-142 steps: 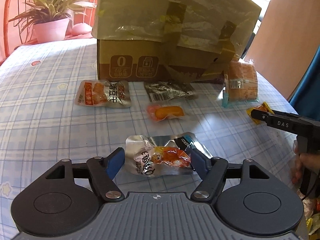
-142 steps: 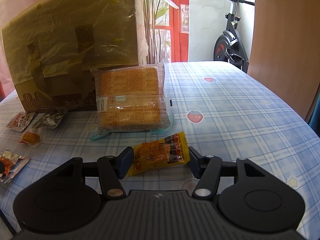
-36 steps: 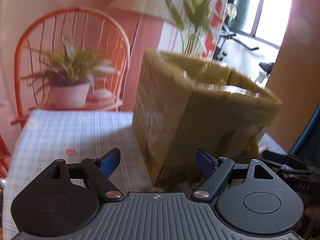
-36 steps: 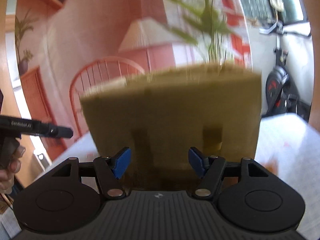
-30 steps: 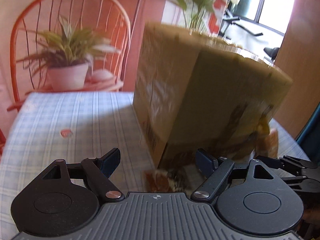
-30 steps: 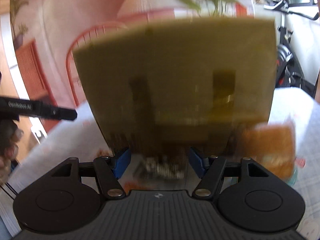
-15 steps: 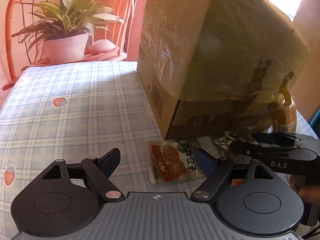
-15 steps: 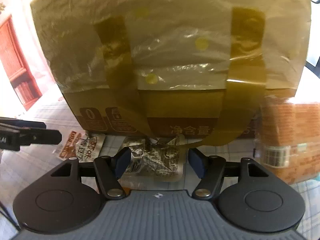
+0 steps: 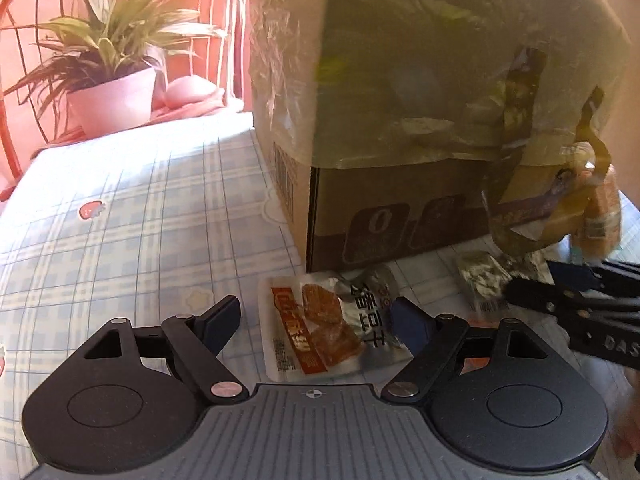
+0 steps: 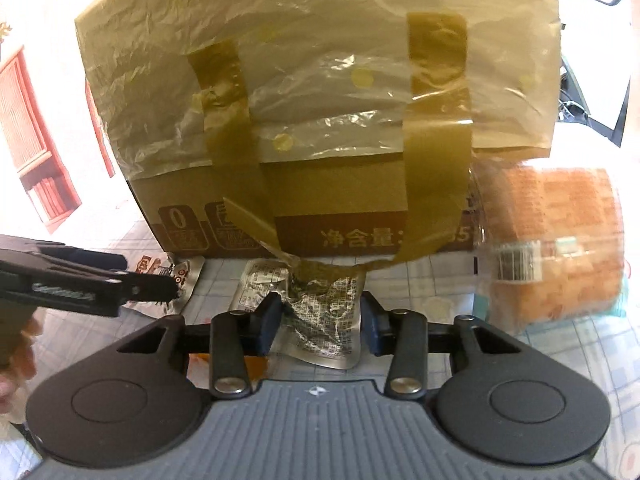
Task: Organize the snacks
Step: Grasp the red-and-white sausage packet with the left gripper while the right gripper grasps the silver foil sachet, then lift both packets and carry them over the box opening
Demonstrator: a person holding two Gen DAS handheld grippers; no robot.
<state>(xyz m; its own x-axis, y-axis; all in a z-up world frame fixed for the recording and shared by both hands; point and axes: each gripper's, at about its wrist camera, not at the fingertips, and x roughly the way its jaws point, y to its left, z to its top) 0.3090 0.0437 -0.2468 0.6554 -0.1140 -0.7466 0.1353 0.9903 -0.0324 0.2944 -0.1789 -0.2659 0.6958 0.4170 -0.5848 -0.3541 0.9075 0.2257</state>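
Note:
A large cardboard box [image 9: 400, 216] wrapped in yellowish plastic stands on the checked tablecloth; it also fills the right wrist view [image 10: 320, 208]. My left gripper [image 9: 316, 322] is open, its fingers on either side of a silver and orange snack packet [image 9: 320, 336] lying flat in front of the box. My right gripper [image 10: 318, 322] has its fingers closing in on both sides of a crumpled silver foil packet [image 10: 324, 320]; a full grip does not show. That foil packet also shows in the left wrist view [image 9: 480, 276].
A wrapped orange cake pack [image 10: 560, 240] leans at the box's right side. A small orange snack [image 10: 248, 364] lies under my right gripper. A potted plant [image 9: 108, 80] and a red chair [image 9: 16, 80] stand beyond the table's far edge.
Both grippers have come down from above the box to the table in front of it. The left one now straddles the orange packet. The right one has narrowed around the foil packet.

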